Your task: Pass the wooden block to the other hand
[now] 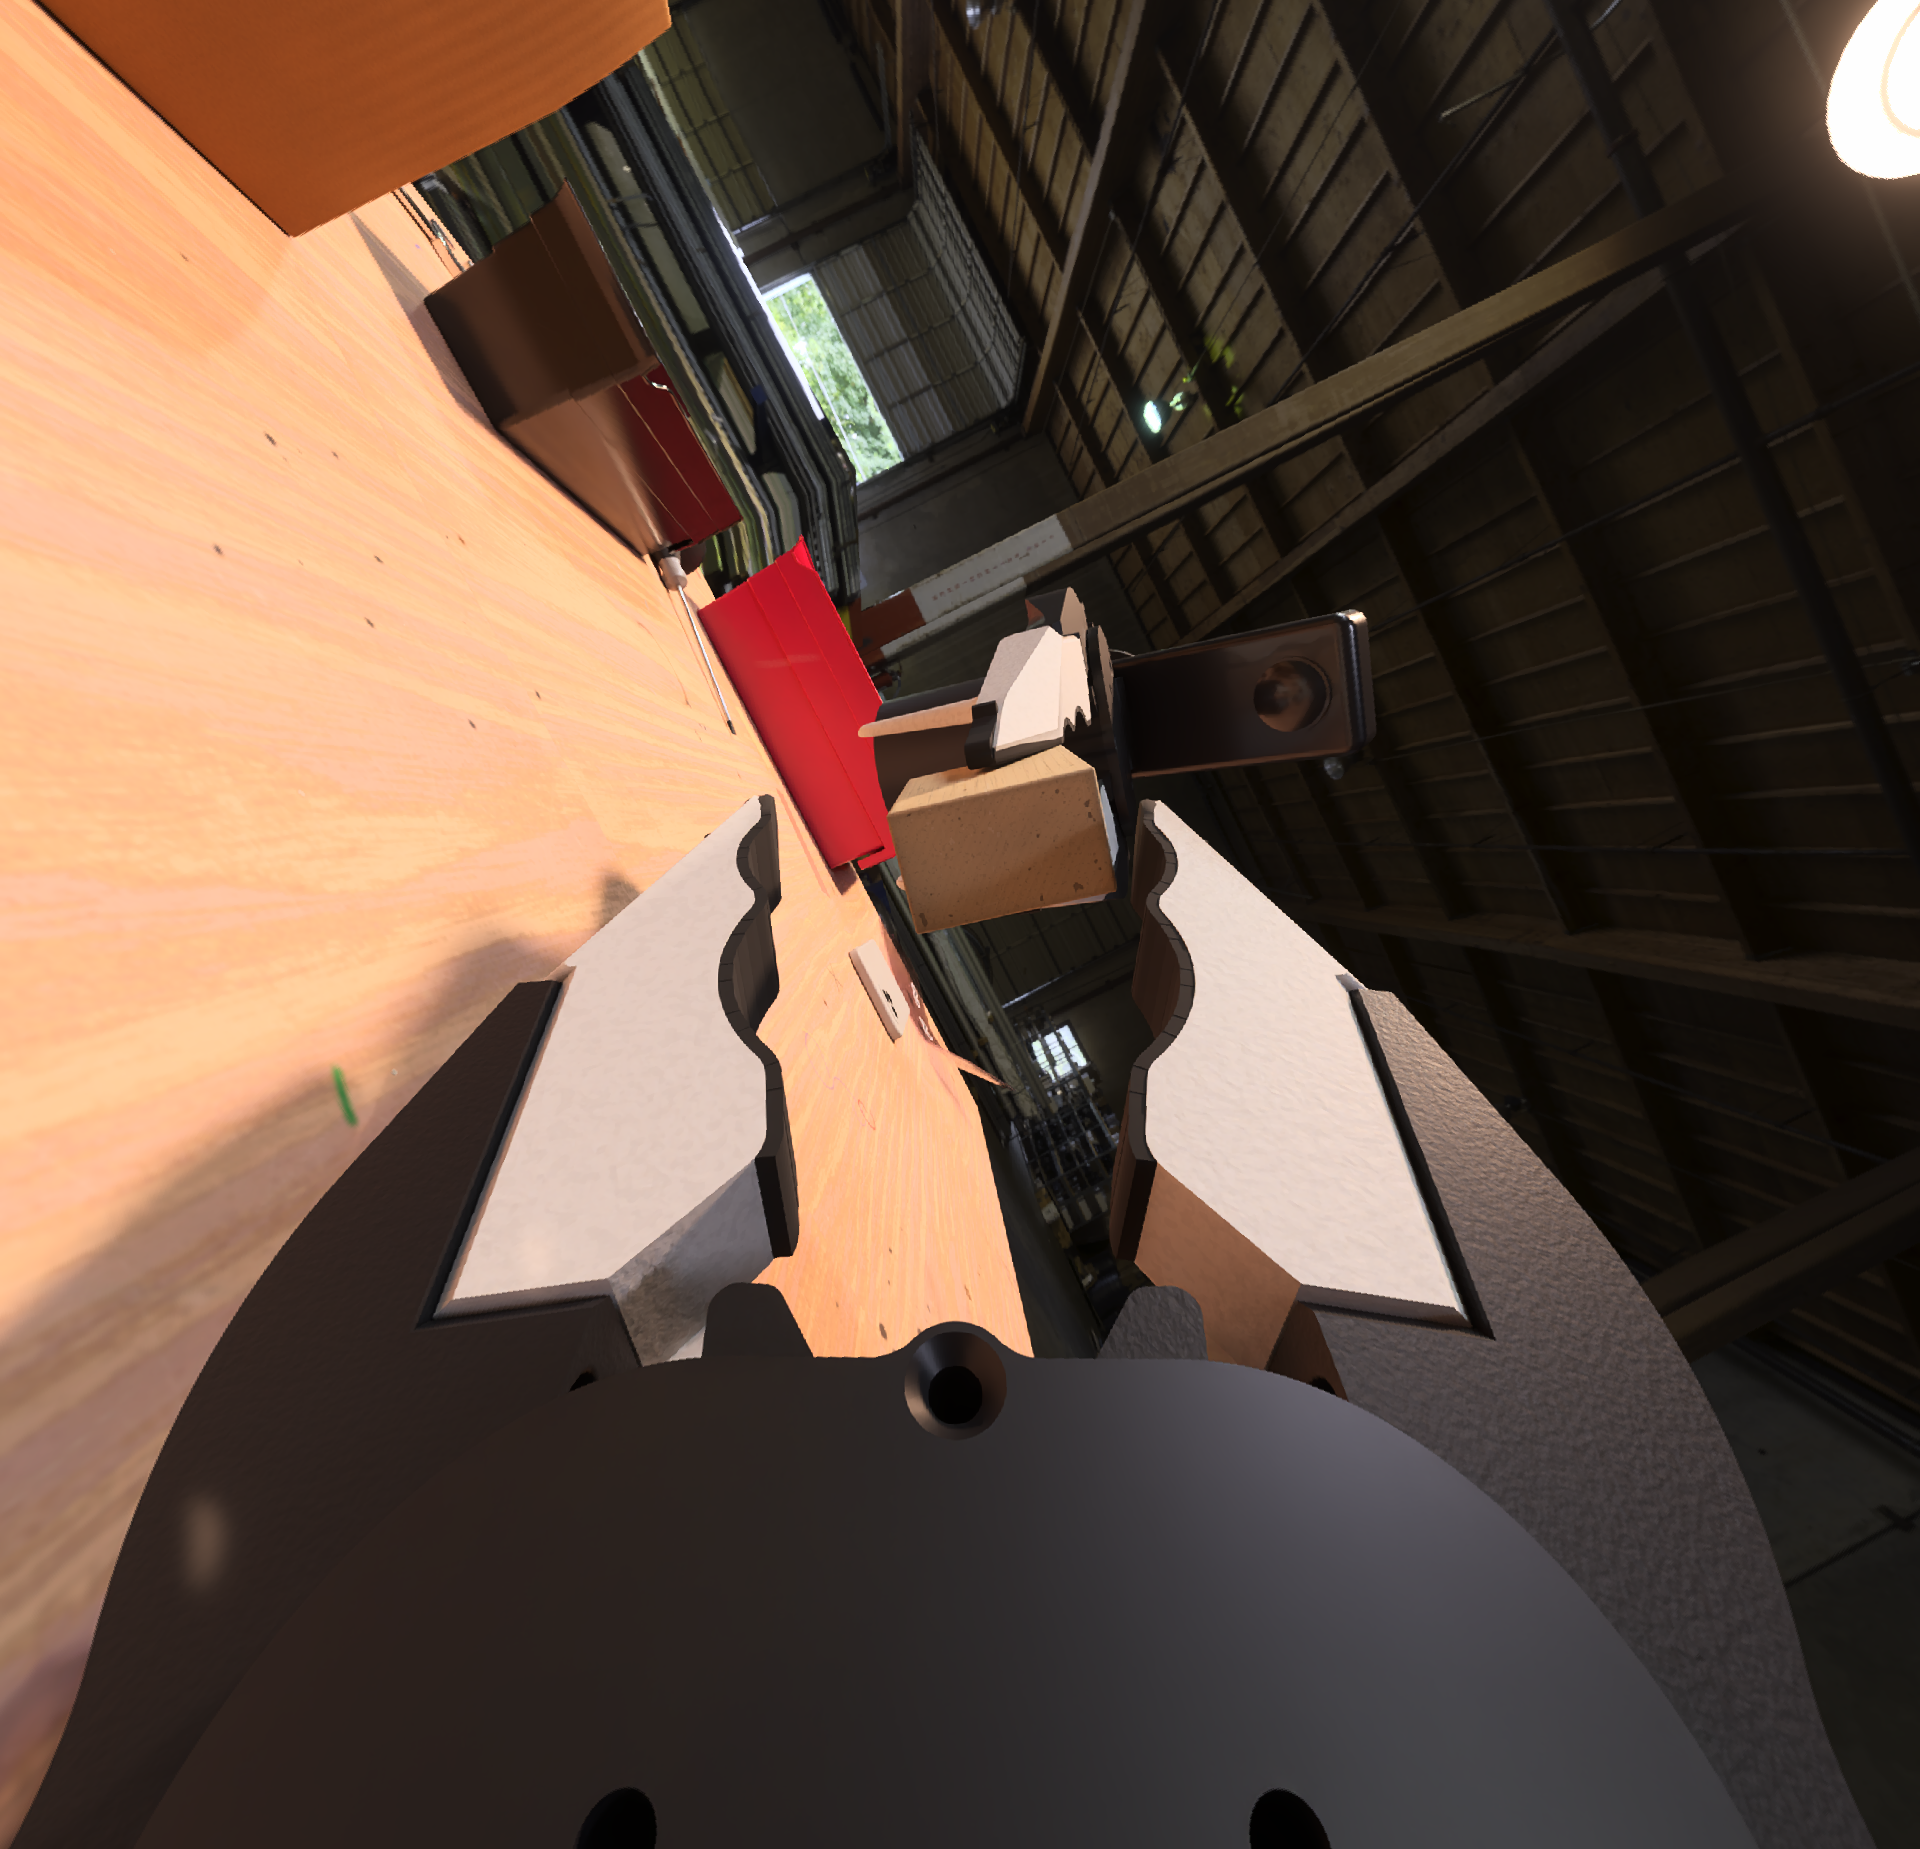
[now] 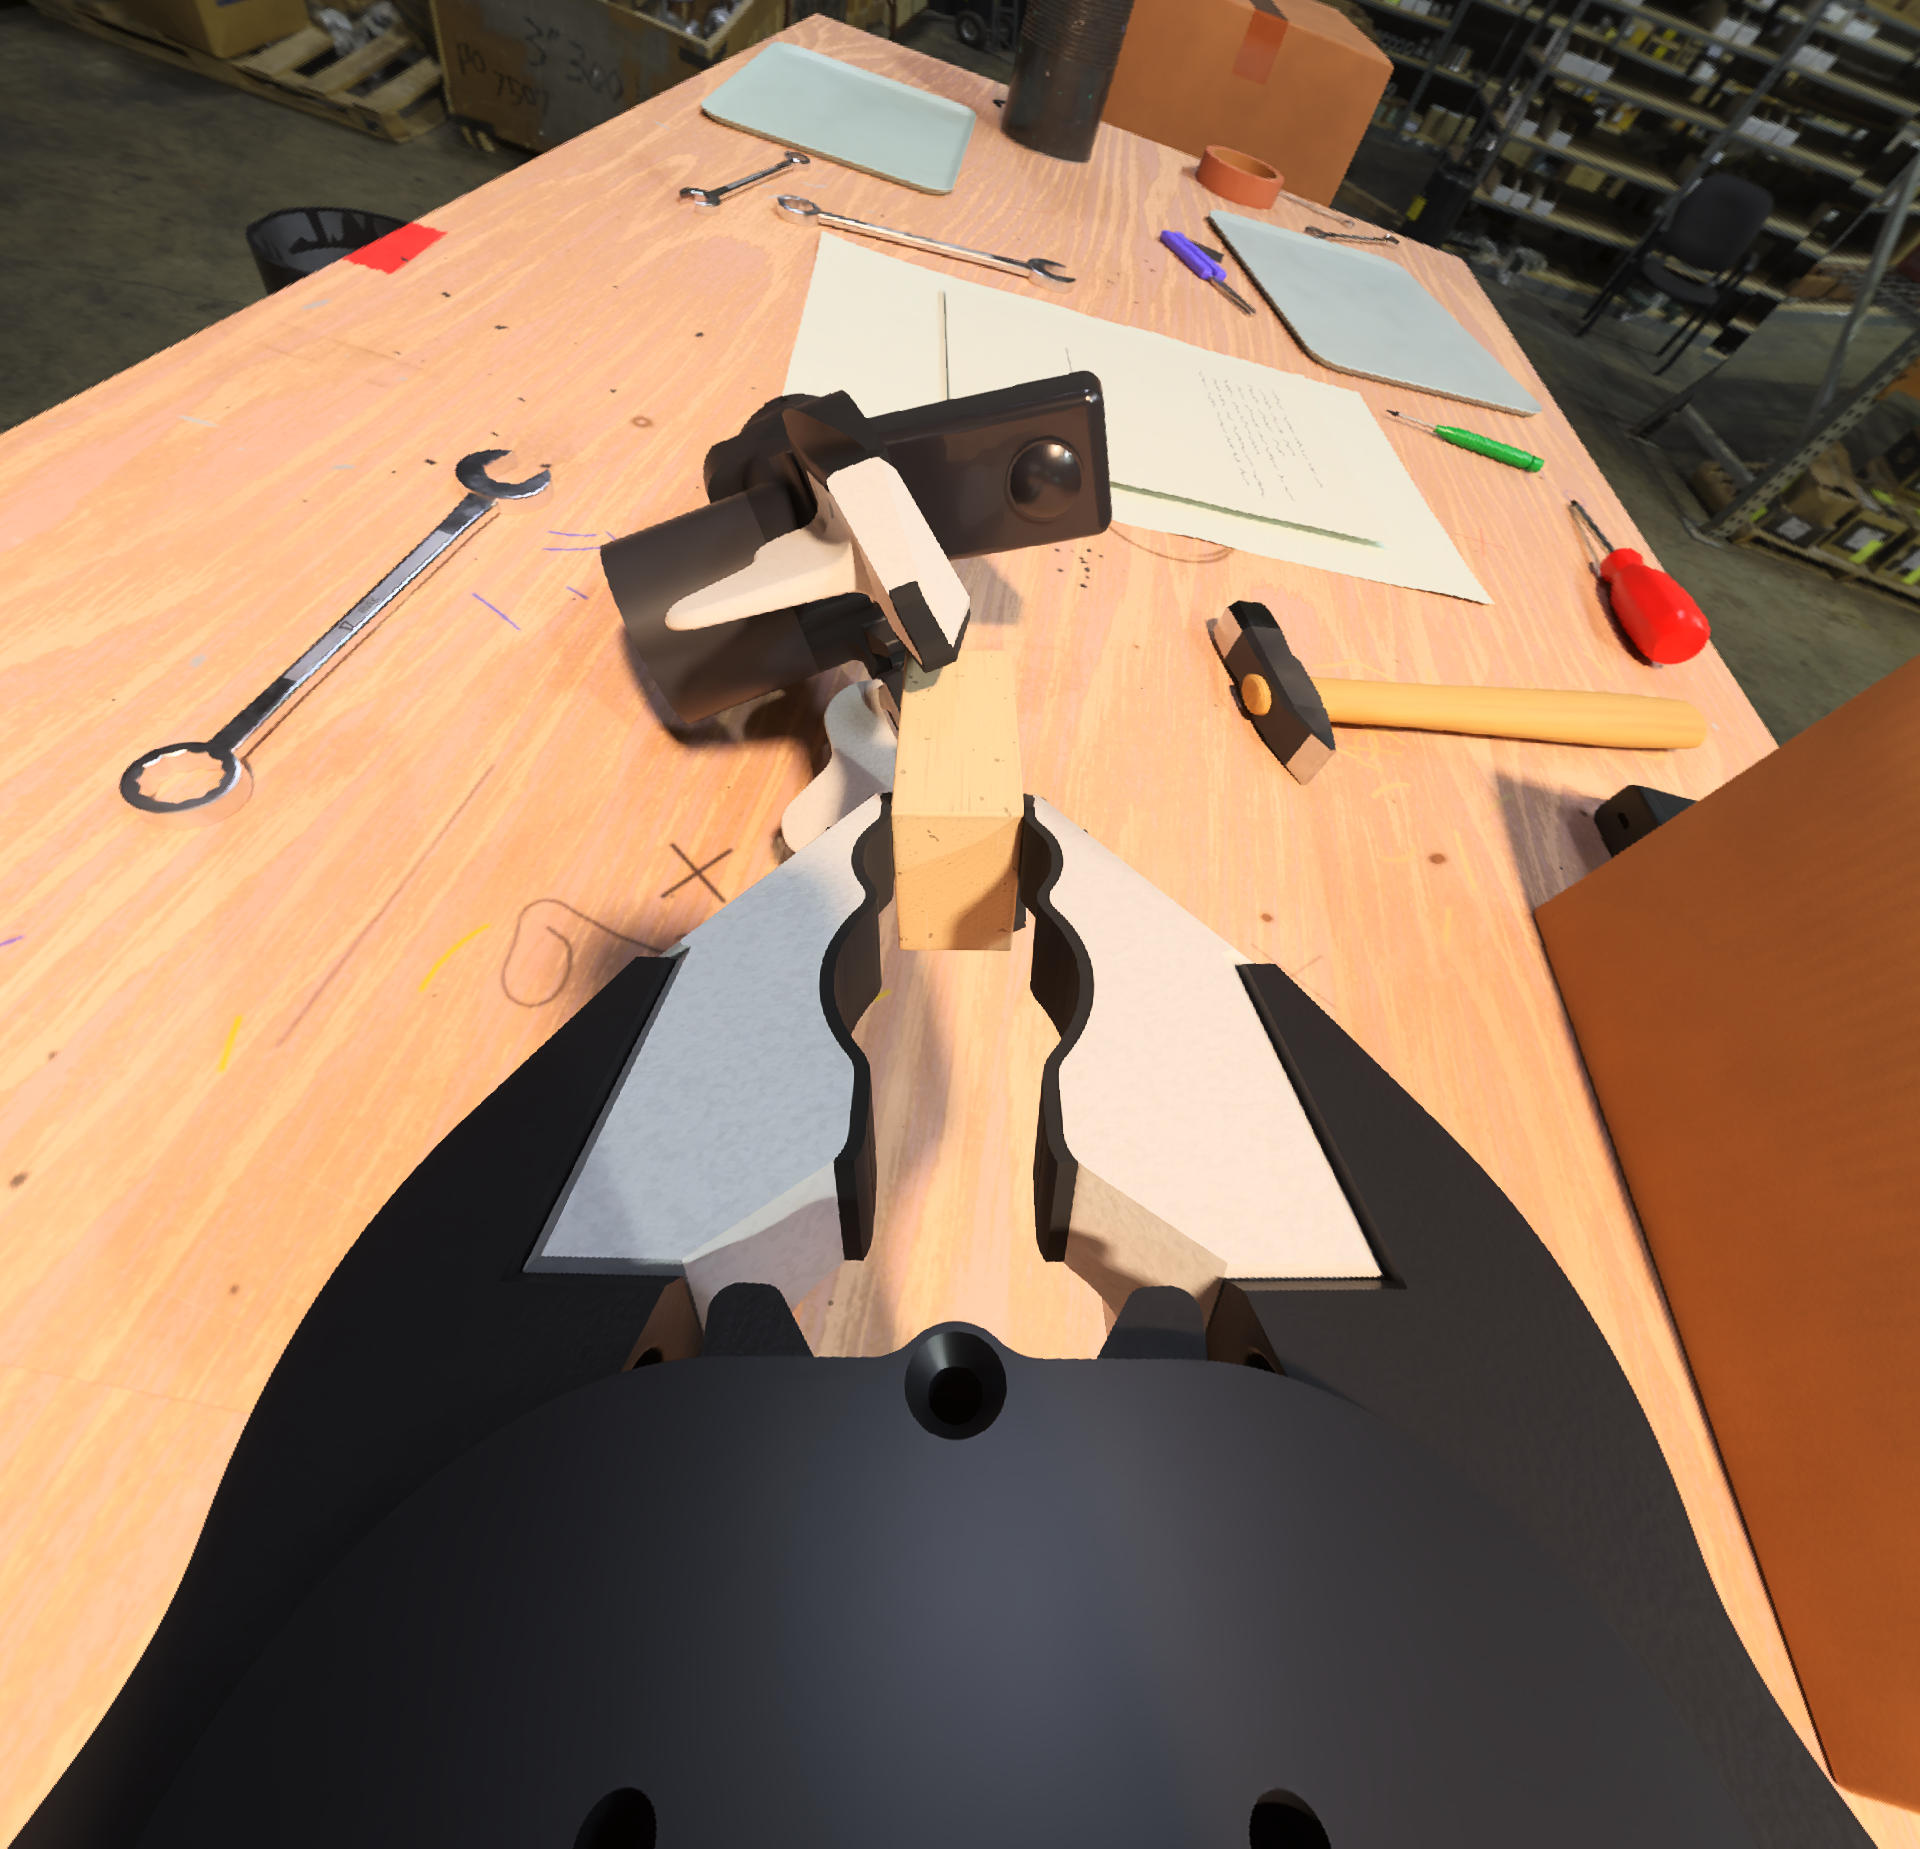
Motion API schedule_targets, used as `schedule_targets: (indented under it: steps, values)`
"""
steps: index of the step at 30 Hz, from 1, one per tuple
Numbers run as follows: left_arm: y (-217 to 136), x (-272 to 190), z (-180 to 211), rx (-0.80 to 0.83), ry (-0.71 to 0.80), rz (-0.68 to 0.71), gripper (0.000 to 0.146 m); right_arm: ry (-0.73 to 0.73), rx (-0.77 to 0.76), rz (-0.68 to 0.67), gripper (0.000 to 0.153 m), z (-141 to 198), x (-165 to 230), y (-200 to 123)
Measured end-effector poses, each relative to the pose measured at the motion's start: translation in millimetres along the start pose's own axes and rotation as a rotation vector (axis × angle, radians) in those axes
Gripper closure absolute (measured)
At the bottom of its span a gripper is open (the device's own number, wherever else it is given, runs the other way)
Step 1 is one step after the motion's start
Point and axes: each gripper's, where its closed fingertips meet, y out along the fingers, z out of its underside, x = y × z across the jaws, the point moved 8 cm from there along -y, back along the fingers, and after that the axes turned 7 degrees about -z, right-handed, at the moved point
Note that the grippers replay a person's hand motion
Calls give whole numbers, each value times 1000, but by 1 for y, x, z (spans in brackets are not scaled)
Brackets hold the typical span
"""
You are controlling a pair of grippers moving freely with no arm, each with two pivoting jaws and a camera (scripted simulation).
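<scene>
Pale rectangular wooden block [image 2: 956, 802] sits clamped in the right hand-held gripper [image 2: 954, 864]; the left hand-held gripper [image 1: 956, 864], fingers spread apart, has yet to grasp it.

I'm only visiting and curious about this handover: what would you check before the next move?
1. Right gripper clamped on the wooden block: ok.
2. Left gripper open wider than the block: ok.
3. Block's free end fully between the left fingers: cannot tell.
4. Block held up off the table: ok.
5. Hammer lying clear of both grippers: ok.
</scene>
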Motion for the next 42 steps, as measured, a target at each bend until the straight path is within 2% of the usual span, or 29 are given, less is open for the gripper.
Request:
schedule_targets:
  steps: [9, 14, 25, 32, 35, 42]
  values:
    - [0, 1, -1, -5, -16, -4, 75, -2, 1, -61, 130, -1, -7, 0]
    - [-1, 3, -2, -13, -24, -11, 67, -5, 2, -67, 130, -1, -9, 2]
    - [-1, 4, -2, -4, -41, -19, 64, -4, 8, -69, 130, 3, -14, 3]
    - [-2, 6, -2, -8, -61, -19, 84, 4, 8, -88, 130, 5, -17, 5]
    - [-3, 5, -3, -21, -63, -4, 101, 9, 14, -89, 130, 7, -18, 7]
    - [-3, 6, -3, -25, -64, -5, 102, 28, -13, -99, 130, 10, -19, 8]
